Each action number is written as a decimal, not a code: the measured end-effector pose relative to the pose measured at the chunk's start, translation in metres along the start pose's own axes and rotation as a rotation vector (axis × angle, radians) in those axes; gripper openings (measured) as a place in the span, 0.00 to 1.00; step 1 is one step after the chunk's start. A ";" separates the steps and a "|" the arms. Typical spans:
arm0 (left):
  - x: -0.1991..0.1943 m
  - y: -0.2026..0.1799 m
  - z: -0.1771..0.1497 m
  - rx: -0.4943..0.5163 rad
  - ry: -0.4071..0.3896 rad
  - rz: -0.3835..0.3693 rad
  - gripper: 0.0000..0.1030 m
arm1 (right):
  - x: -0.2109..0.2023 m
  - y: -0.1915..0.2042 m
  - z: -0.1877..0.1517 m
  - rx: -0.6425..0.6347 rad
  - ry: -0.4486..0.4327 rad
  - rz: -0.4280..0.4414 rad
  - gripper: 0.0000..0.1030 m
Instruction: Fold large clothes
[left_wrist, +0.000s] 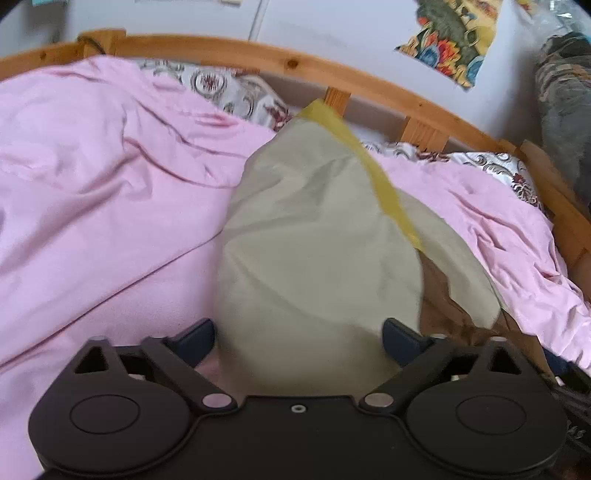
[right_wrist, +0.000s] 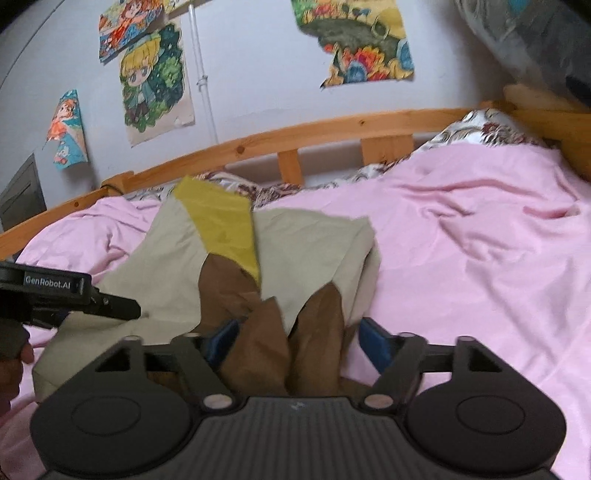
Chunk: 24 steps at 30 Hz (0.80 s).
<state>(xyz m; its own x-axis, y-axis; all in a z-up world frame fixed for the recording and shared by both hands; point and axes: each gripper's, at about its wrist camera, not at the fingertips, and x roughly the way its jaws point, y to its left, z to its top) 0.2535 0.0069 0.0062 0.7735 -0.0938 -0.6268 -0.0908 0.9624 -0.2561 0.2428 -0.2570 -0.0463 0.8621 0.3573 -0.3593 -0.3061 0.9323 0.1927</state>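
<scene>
A beige garment (left_wrist: 314, 240) with a yellow band (left_wrist: 384, 184) and brown parts lies on the pink bedsheet (left_wrist: 92, 184). My left gripper (left_wrist: 299, 336) has its jaws wide apart, with beige cloth bunched between them. In the right wrist view the garment (right_wrist: 314, 243) spreads out ahead, its yellow panel (right_wrist: 221, 225) on top and brown cloth (right_wrist: 258, 332) nearest. My right gripper (right_wrist: 299, 339) has its jaws wide apart with brown cloth between them. The left gripper also shows in the right wrist view (right_wrist: 122, 306), at the garment's left edge.
A wooden bed rail (right_wrist: 295, 133) runs along the far side of the bed. A patterned pillow or quilt (right_wrist: 480, 129) lies by the rail. Posters (right_wrist: 155, 81) hang on the wall behind. Dark clothing (left_wrist: 565, 92) sits at the far right.
</scene>
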 end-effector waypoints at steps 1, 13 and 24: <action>-0.005 -0.004 -0.003 0.014 -0.015 0.013 0.99 | -0.004 0.001 0.003 -0.007 -0.013 -0.008 0.88; -0.092 -0.017 -0.023 -0.005 -0.177 0.109 0.99 | -0.073 0.023 0.021 -0.136 -0.158 -0.043 1.00; -0.180 -0.020 -0.052 0.036 -0.249 0.112 0.99 | -0.149 0.061 0.017 -0.151 -0.294 0.001 1.00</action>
<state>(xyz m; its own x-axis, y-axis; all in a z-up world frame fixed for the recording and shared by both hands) 0.0832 -0.0092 0.0860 0.8909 0.0749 -0.4480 -0.1654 0.9721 -0.1664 0.1025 -0.2542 0.0340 0.9348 0.3469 -0.0764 -0.3441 0.9377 0.0474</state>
